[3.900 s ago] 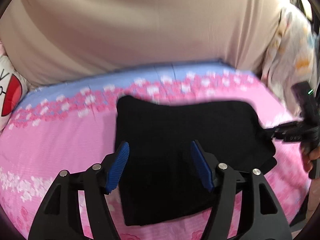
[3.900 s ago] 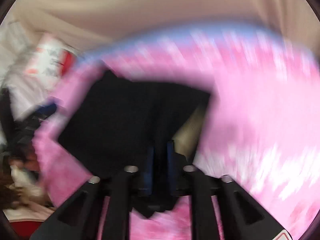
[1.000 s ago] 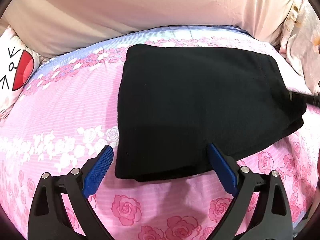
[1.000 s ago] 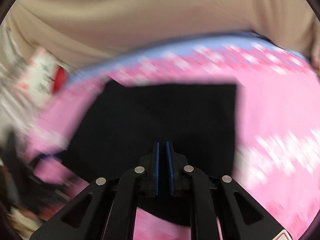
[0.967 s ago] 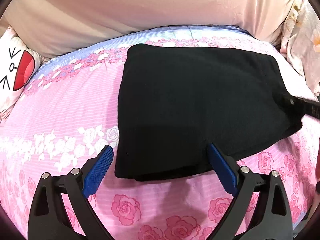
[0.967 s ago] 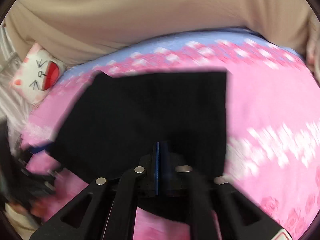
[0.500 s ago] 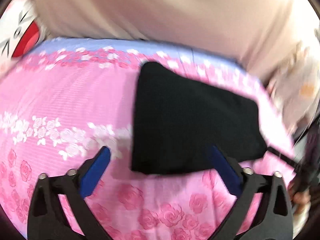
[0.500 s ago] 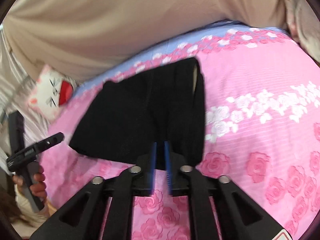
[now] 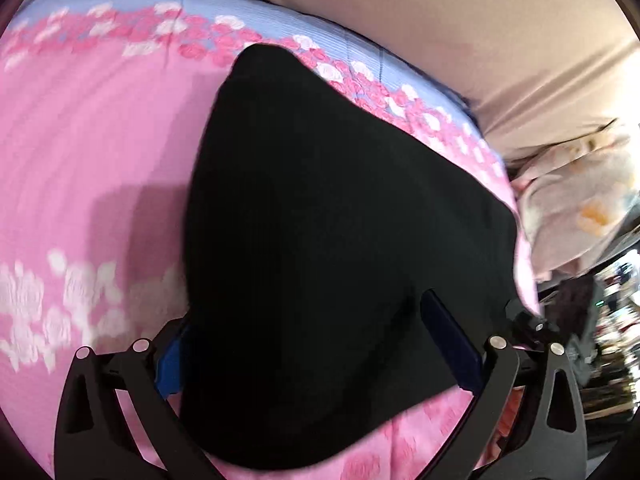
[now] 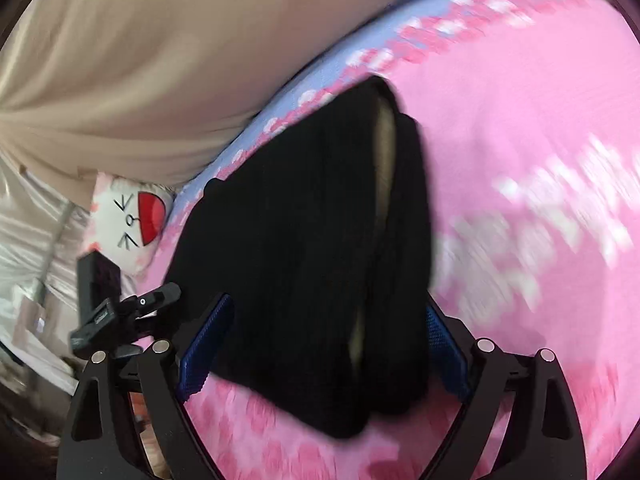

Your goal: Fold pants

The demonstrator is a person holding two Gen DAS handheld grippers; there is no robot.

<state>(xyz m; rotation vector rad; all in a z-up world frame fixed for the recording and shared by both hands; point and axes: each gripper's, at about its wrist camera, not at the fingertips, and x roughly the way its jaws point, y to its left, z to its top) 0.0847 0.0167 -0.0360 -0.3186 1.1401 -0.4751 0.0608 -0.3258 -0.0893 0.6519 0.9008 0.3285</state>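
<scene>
The black pants lie folded in a flat stack on the pink flowered bedsheet. In the left wrist view my left gripper is open, its blue pads either side of the stack's near left end. In the right wrist view the pants show layered edges with a beige lining at the right side. My right gripper is open and straddles the stack's near right end. The left gripper's body shows at the left of that view.
A beige curtain hangs behind the bed. A white cat-face pillow lies at the bed's left end. A pale flowered pillow lies at the right end. The bedsheet runs to the right of the pants.
My right gripper has opened and moved in over the stack's right end. My left gripper has moved forward and turned, and now straddles the left end. The pants lie in the same place.
</scene>
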